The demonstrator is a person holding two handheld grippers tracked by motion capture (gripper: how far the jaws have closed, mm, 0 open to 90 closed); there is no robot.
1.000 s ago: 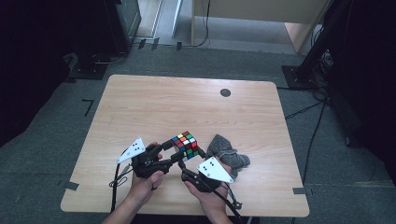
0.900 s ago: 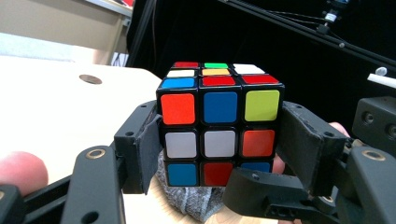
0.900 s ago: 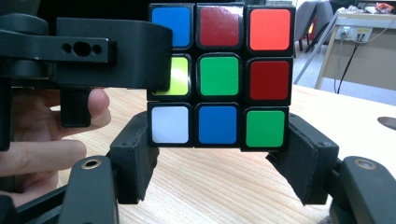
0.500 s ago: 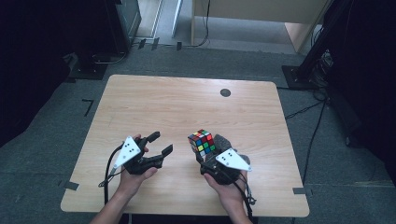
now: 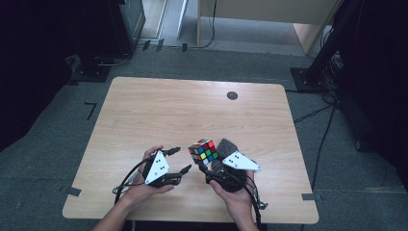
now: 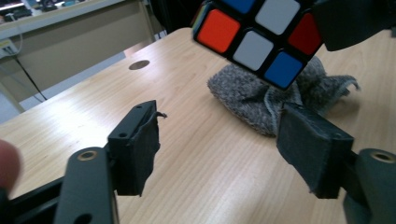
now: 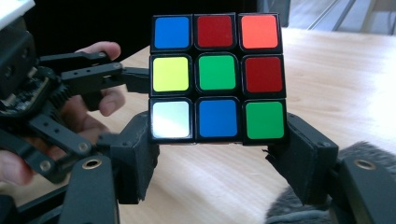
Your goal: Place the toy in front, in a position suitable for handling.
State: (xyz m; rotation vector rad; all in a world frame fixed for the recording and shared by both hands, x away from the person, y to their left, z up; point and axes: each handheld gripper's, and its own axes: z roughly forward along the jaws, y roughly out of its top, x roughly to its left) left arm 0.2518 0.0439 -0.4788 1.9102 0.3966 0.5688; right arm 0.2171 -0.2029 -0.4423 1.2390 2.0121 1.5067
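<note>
A scrambled Rubik's cube [image 5: 203, 150] is held above the wooden table [image 5: 192, 110] near its front edge. My right gripper [image 5: 205, 163] is shut on the cube's lower layer; in the right gripper view the cube [image 7: 217, 77] sits upright between the two jaws of the right gripper [image 7: 219, 150], a green-centred face toward the camera. My left gripper [image 5: 182, 159] stands open just left of the cube, with nothing between its jaws. In the left gripper view, the left gripper [image 6: 219, 140] sits below and short of the cube [image 6: 259, 35].
A crumpled grey cloth [image 5: 227, 146] lies on the table right behind the cube and the right hand, seen as the cloth [image 6: 261, 98] past the left jaws. A small dark round hole [image 5: 232, 95] marks the far table area. Dark stands and cables surround the table.
One second ago both grippers met at the cube. The left one let go and drew away, open; since half a second ago it has moved right, back toward the cube in the right gripper.
</note>
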